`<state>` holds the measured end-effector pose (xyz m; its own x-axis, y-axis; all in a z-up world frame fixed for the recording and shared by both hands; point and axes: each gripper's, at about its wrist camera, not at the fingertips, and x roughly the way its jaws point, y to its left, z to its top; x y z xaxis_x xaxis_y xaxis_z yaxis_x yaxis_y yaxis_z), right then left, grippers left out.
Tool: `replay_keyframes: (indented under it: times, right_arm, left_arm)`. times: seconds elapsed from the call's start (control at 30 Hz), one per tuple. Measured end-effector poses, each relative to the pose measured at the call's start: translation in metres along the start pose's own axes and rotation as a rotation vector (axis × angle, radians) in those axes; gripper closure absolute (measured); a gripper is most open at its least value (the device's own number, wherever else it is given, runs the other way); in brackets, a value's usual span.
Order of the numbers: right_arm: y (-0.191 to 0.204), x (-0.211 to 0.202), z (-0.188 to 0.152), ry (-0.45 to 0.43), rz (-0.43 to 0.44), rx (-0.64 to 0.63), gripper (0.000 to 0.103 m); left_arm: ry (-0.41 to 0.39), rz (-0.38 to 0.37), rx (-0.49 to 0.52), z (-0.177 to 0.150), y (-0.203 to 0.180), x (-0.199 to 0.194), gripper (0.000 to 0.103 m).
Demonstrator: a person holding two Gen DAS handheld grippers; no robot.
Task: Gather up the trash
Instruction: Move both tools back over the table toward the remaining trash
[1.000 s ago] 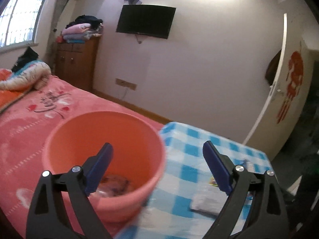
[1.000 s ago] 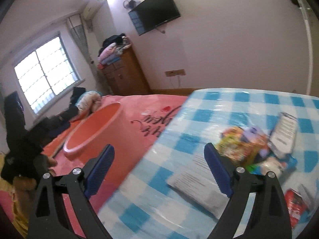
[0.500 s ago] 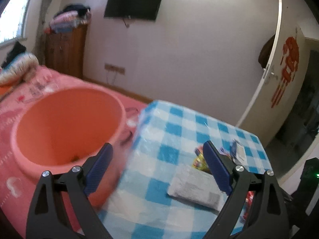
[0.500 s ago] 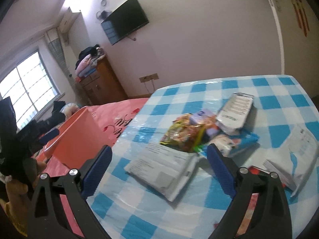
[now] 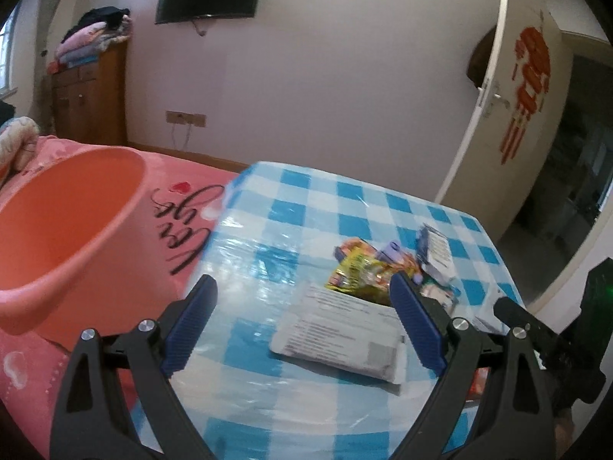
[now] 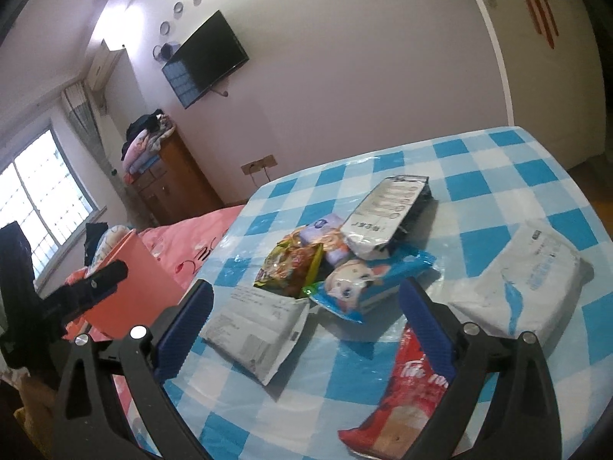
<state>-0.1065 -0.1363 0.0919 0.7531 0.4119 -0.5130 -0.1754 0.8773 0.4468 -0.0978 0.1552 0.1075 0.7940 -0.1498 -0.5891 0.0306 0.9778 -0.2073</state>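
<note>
Left gripper (image 5: 302,314) wide open, empty; grey mailer bag (image 5: 339,335) on checked tablecloth (image 5: 268,237) lies beyond, between jaw lines. Right gripper (image 6: 306,316) opening, nothing clamped; wrapper pile (image 6: 306,264) just ahead, red packet (image 6: 402,395) possibly under right finger. Orange bucket (image 5: 57,222) left.

Walls: pale lilac, a black television (image 6: 205,60) mounted high.
Furniture: wooden cabinet (image 5: 90,94) (folded bedding on top).
Light: daylight through a barred window (image 6: 46,195).
</note>
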Motion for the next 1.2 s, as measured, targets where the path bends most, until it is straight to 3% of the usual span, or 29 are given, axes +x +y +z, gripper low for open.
replay_keyframes:
  times: [0.23,0.67,0.93,1.2]
  right_arm:
    - [-0.019,-0.010,0.001,-0.041,-0.006,0.020,0.005]
    - [-0.051,-0.017,0.001,-0.024,0.041,0.110,0.005]
    - [-0.075,-0.027,0.004,-0.018,-0.012,0.188,0.005]
    - [-0.111,-0.044,0.005,-0.027,-0.156,0.309,0.005]
  left_arm:
    - [0.052,-0.015,0.033,-0.011,-0.022,0.017,0.011]
    - [0.138,-0.025,0.095,-0.028,-0.055,0.044,0.011]
    - [0.186,-0.041,0.173,-0.028,-0.087,0.059,0.011]
    - [0.244,-0.100,0.323,-0.008,-0.141,0.086,0.011]
